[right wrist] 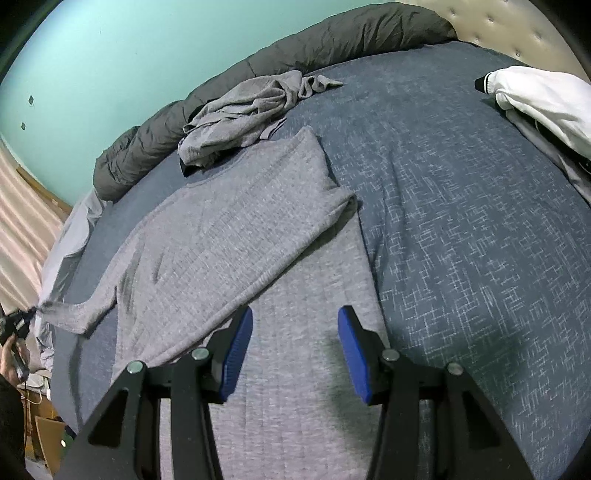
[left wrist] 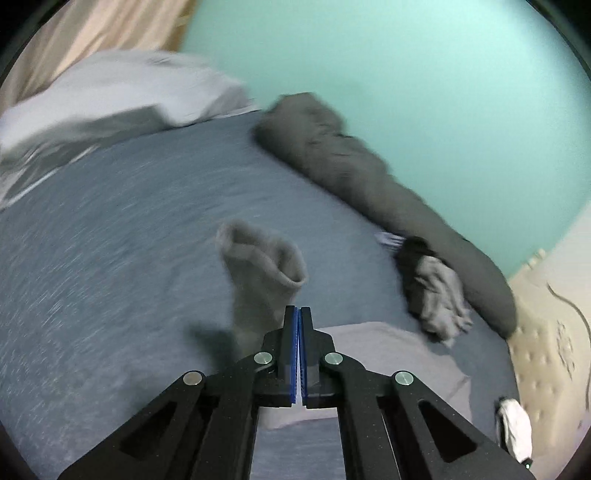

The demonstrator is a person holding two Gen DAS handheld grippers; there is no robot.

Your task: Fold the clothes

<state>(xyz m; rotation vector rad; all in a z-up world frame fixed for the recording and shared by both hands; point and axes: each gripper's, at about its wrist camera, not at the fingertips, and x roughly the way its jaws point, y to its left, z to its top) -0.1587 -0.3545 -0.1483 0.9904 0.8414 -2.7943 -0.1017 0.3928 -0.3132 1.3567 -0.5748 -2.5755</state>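
A grey knit sweater point(right wrist: 236, 229) is spread flat on the bed point(right wrist: 461, 229), over its blue patterned cover, with the right sleeve folded across the body. The left sleeve point(left wrist: 258, 273) is pinched at its end by the left gripper point(left wrist: 299, 314), whose blue-padded fingers point(left wrist: 293, 350) are clenched together on the knit; the open cuff is seen hanging forward of the fingertips in the blurred left wrist view, raised off the cover. In the right wrist view the same sleeve is stretched toward the far left edge, where the left gripper is partly visible.

The right gripper point(right wrist: 295, 321) is held over the lower part of the sweater, its fingers point(right wrist: 236, 354) released and spread apart, with nothing gripped between them.

Beyond the sweater, a crumpled grey garment point(right wrist: 243, 114) is heaped on the cover, just beside a rolled dark grey duvet point(right wrist: 314, 48) laid along the teal wall point(right wrist: 129, 48). A white garment with dark trim point(right wrist: 535, 99) is placed near the right edge of the bed, close to the tufted headboard point(right wrist: 517, 22).
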